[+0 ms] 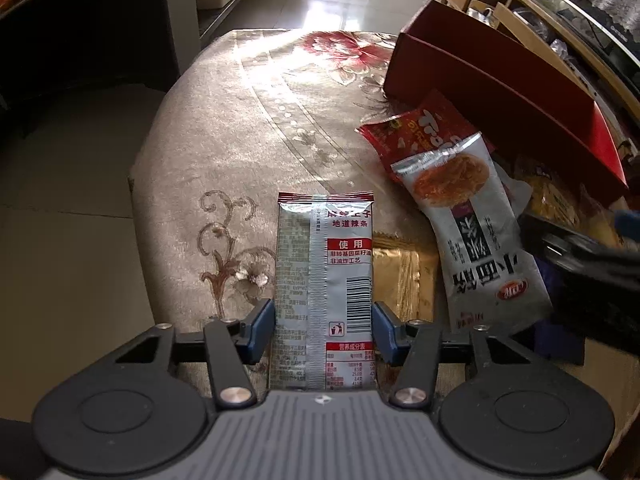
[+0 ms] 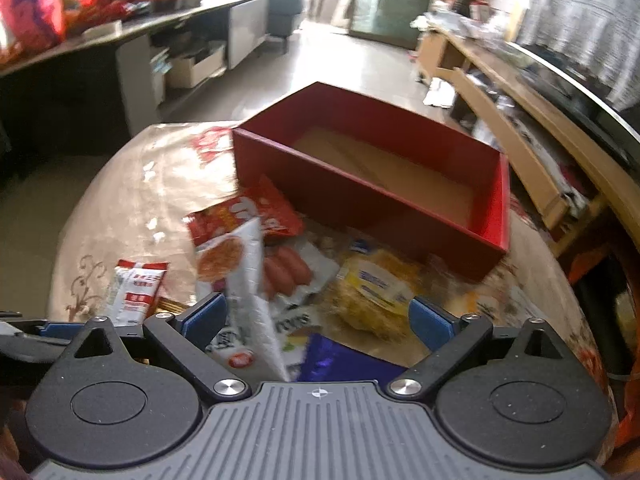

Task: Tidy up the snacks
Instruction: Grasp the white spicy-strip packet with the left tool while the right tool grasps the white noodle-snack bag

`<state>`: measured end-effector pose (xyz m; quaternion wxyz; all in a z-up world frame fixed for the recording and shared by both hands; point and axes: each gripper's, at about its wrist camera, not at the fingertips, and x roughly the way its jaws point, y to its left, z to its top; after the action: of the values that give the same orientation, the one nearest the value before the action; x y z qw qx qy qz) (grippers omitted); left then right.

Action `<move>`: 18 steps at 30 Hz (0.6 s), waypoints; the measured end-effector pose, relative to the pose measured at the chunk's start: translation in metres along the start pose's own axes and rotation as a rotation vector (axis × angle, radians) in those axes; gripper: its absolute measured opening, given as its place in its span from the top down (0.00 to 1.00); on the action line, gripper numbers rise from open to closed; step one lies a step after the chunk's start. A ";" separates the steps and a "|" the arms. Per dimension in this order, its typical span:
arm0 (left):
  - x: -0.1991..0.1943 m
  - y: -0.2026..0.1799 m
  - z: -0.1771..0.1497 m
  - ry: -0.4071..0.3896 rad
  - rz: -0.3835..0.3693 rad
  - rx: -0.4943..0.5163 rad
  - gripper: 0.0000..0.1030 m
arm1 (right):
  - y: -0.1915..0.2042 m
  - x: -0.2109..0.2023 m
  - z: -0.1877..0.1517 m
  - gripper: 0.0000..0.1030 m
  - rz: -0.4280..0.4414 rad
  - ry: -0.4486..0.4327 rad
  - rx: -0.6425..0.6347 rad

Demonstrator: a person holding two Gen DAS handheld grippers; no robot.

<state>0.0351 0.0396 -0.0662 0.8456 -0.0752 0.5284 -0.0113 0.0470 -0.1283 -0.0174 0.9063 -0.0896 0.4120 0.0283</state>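
Your left gripper (image 1: 323, 326) has its blue pads (image 1: 262, 326) against both long edges of the silver foil snack packet with red print and a barcode (image 1: 324, 264), so it is clamped on that packet, which lies flat, back side up, on the beige tablecloth with red flowers (image 1: 240, 128). The packet's far end points away from you, and its right edge overlaps a gold foil wrapper (image 1: 404, 276) lying just beside it. To the right of that sits a long white packet picturing a round golden crisp (image 1: 472, 220), tilted and resting over a red snack bag (image 1: 416, 132), which touches the near wall of the red cardboard box (image 1: 500, 92). Your right gripper (image 2: 318, 316) stands wide open above the pile, its pads pressing on nothing; the same white packet (image 2: 244, 280) rises between its fingers, close to the left blue pad (image 2: 204, 318), though you cannot tell from the blurred view whether they touch. Past it lie a clear pack of red sausages (image 2: 286, 270), a yellow bag with a blue label (image 2: 372, 288) and a purple-blue packet (image 2: 344, 362) nearest you. The red box (image 2: 360, 208) is open at the top, showing a bare brown floor, and sits at the far side of the table with the snacks heaped against its front wall.
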 end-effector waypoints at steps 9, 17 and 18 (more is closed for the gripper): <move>0.000 -0.002 -0.010 0.017 -0.017 0.039 0.42 | 0.033 0.033 0.010 0.05 0.038 0.077 -0.116; 0.001 0.000 -0.009 0.030 -0.036 0.034 0.36 | 0.037 0.057 0.004 0.35 0.012 0.169 -0.162; 0.001 0.001 -0.009 0.034 -0.043 0.027 0.35 | 0.033 0.055 0.005 0.37 0.022 0.170 -0.149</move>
<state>0.0276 0.0394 -0.0710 0.8370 -0.0747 0.5408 -0.0380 0.0823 -0.0962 -0.0603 0.8587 -0.1543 0.4849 0.0611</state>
